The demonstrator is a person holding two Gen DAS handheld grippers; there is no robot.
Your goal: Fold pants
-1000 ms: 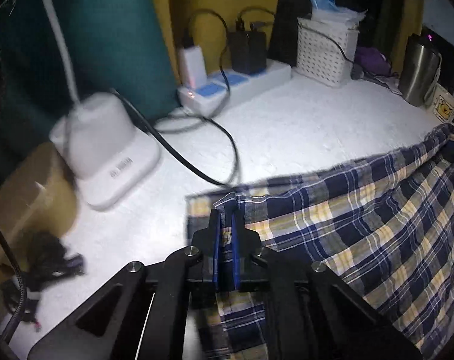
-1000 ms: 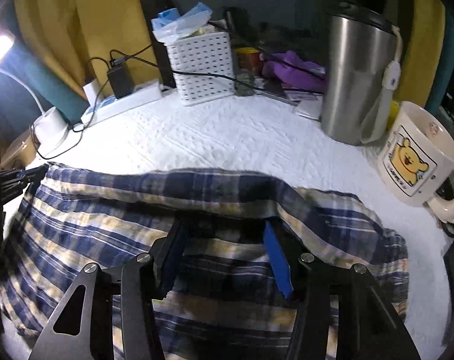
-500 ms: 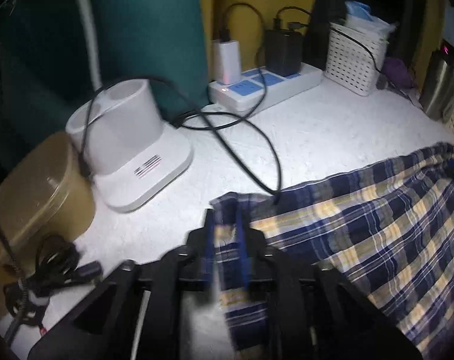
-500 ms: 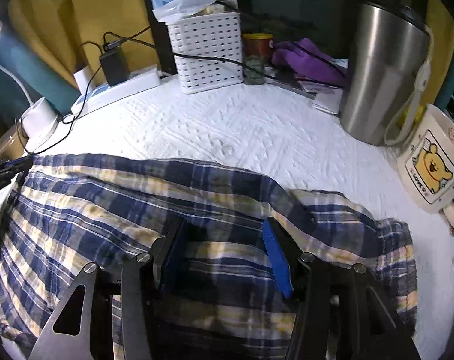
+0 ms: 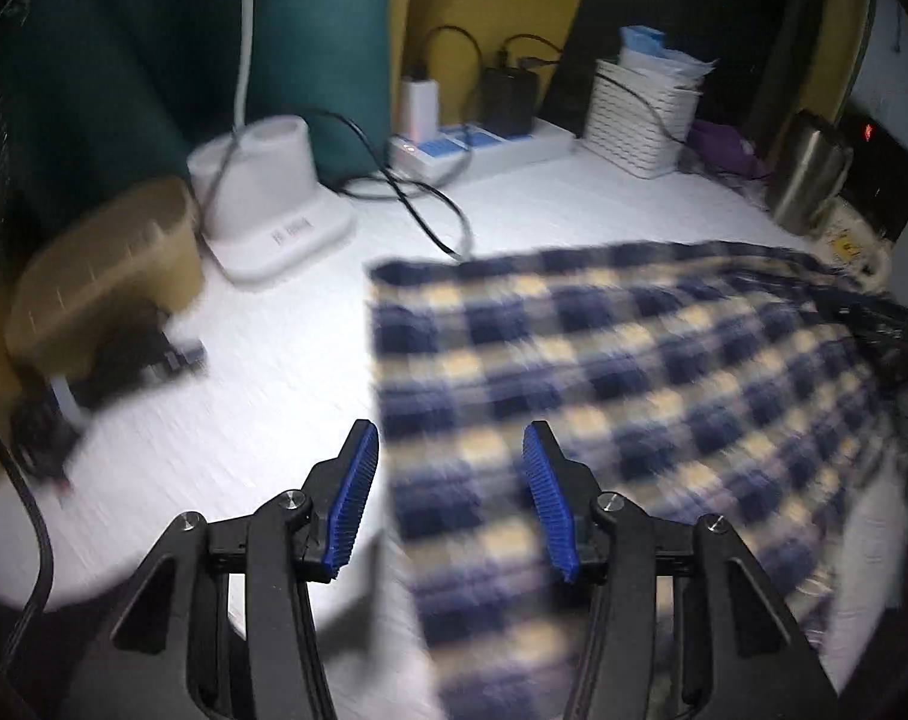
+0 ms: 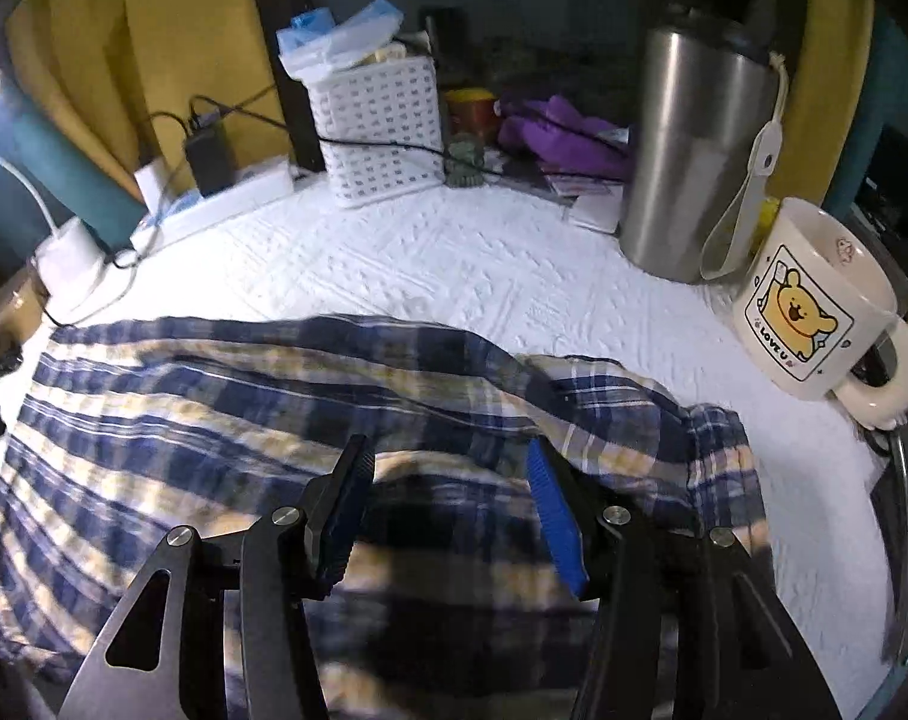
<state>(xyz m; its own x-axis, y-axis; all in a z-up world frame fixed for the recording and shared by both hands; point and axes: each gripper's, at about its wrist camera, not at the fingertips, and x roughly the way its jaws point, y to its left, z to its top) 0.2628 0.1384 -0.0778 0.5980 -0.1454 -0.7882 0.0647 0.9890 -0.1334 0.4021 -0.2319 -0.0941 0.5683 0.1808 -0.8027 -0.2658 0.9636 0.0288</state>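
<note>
White basket holds plastic bags; mug upright.

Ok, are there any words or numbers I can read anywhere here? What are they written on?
"LOVE U" - printed beside the yellow bear on the white mug.
Grey marking on the foot of the white lamp base - too blurred to read.
Red glow on the black device at the back - no readable figure.
Nothing is written on the plaid pants, the steel tumbler or the white basket.

Pants before basket, mug
</note>
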